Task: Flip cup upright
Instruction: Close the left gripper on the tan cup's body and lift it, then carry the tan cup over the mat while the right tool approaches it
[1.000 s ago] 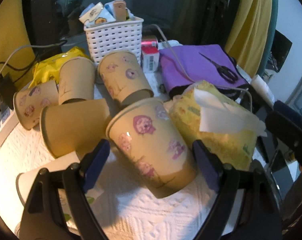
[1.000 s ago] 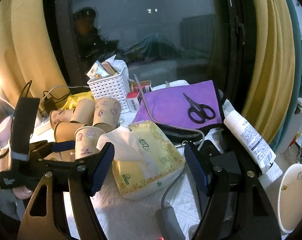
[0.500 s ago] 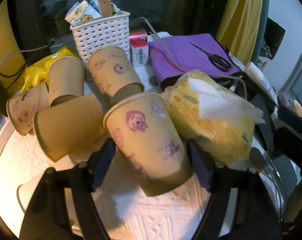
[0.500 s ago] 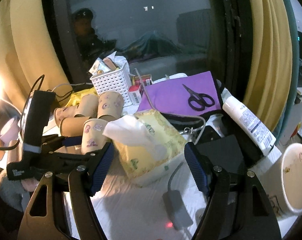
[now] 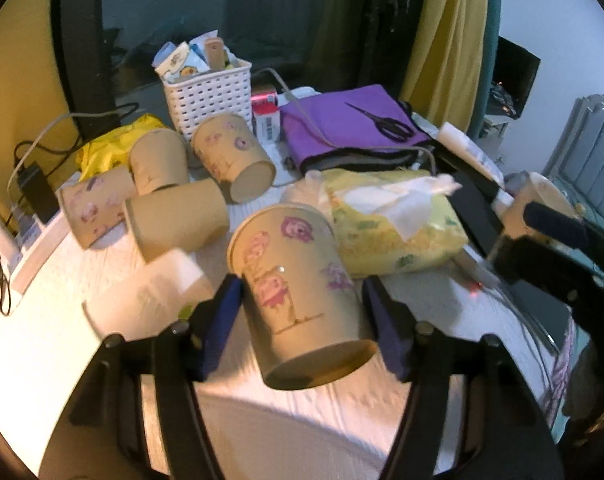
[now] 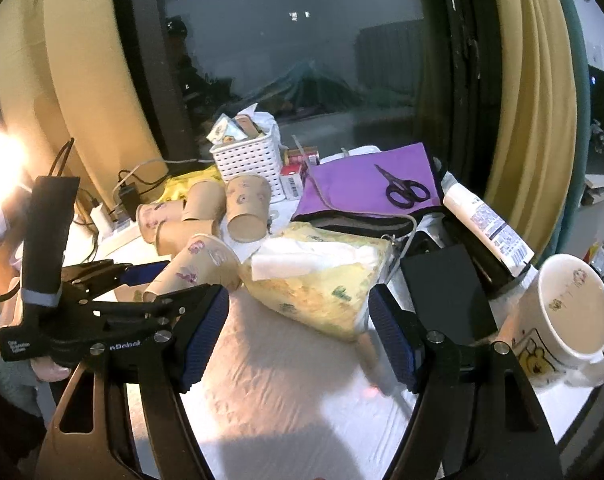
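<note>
My left gripper (image 5: 302,320) is shut on a tan paper cup with pink flower prints (image 5: 298,288). The cup is lifted off the white cloth and tilted, its base toward the camera and its mouth away. The right wrist view shows the same cup (image 6: 194,268) held in the left gripper (image 6: 166,280), on its side above the table. My right gripper (image 6: 298,332) is open and empty, over the white cloth in front of a yellow tissue pack (image 6: 321,280).
Several more paper cups (image 5: 174,184) lie on their sides behind. A white basket (image 5: 208,96), purple cloth with scissors (image 5: 389,124), white mug (image 6: 569,320), lotion tube (image 6: 485,224), black case (image 6: 445,288) and chargers (image 5: 34,188) crowd the table.
My left gripper closed on the flower cup and lifted it, tilting its base toward the camera. My right gripper moved right; the white mug came further into its view.
</note>
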